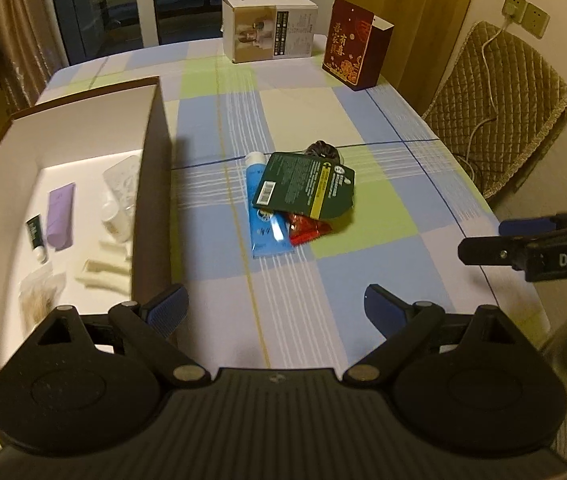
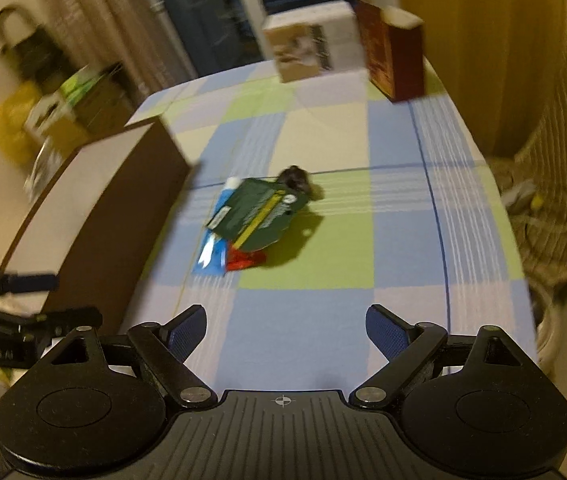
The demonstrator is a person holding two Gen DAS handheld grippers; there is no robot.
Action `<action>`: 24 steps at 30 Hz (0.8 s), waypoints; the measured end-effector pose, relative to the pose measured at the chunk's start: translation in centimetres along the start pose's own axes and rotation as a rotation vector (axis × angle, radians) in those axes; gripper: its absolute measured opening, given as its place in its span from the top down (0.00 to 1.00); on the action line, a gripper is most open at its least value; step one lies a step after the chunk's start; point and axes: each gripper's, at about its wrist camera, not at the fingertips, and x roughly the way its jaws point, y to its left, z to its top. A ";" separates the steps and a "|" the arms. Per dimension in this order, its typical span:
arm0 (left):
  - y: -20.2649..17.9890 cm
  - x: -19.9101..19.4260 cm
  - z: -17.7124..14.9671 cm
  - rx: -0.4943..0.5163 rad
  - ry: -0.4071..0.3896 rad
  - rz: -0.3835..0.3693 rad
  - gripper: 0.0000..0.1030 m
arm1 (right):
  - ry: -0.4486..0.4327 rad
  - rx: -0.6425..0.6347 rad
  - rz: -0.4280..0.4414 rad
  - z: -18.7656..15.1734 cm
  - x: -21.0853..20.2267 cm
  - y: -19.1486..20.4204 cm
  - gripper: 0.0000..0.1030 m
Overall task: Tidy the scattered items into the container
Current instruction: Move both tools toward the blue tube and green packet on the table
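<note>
At the centre of the left wrist frame we see a small heap of scattered items on the checked cloth of the desk (image 1: 323, 272). A dark green sachet (image 1: 305, 186) lies on top, its long axis running diagonally from the barcode end at lower left to the upper right. Beneath it a blue tube (image 1: 263, 216) lies nearly up and down the frame, white cap pointing to the upper edge. A red packet (image 1: 309, 229) pokes out at the lower right, and a dark round object (image 1: 323, 149) sits just behind. We judge the overlap means the sachet should be lifted first.

At the left of the frame stands the open container (image 1: 83, 128), already holding a lilac tube (image 1: 60, 216) and other toiletries.

Our left gripper (image 1: 275, 308) and right gripper (image 2: 285, 332) both hover near the heap, jaws spread wide, holding nothing.
</note>
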 end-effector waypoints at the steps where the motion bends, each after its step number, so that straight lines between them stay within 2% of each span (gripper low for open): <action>1: 0.0 0.7 0.4 0.006 0.006 0.001 0.10 | -0.002 0.031 0.005 0.3 0.6 -0.6 0.10; 4: -0.1 2.6 1.2 0.031 0.017 0.015 0.10 | -0.011 0.127 0.040 1.2 2.6 -2.1 0.11; 6: 0.0 3.8 1.7 0.037 0.025 0.020 0.10 | -0.008 0.205 0.086 1.8 4.2 -3.1 0.37; 10: 0.3 5.8 2.5 0.026 0.040 0.026 0.10 | -0.018 0.401 0.202 2.8 7.7 -5.5 0.37; 14: 0.7 7.5 2.8 0.018 0.061 0.034 0.10 | -0.031 0.530 0.271 3.3 10.5 -6.9 0.37; 17: 1.0 8.5 2.8 0.023 0.072 0.044 0.10 | -0.032 0.583 0.303 3.7 12.3 -7.4 0.37; 21: 1.0 9.1 3.0 0.058 0.065 0.070 0.10 | -0.030 0.594 0.308 3.9 14.2 -7.4 0.38; 22: 1.1 9.1 3.1 0.060 0.065 0.069 0.10 | -0.030 0.592 0.309 3.9 14.5 -7.4 0.43; 23: 1.1 9.2 3.2 0.061 0.064 0.069 0.10 | -0.033 0.588 0.315 3.7 14.8 -7.3 0.66; 24: 1.1 9.3 3.3 0.063 0.063 0.071 0.10 | -0.025 0.585 0.324 3.6 15.1 -7.3 0.77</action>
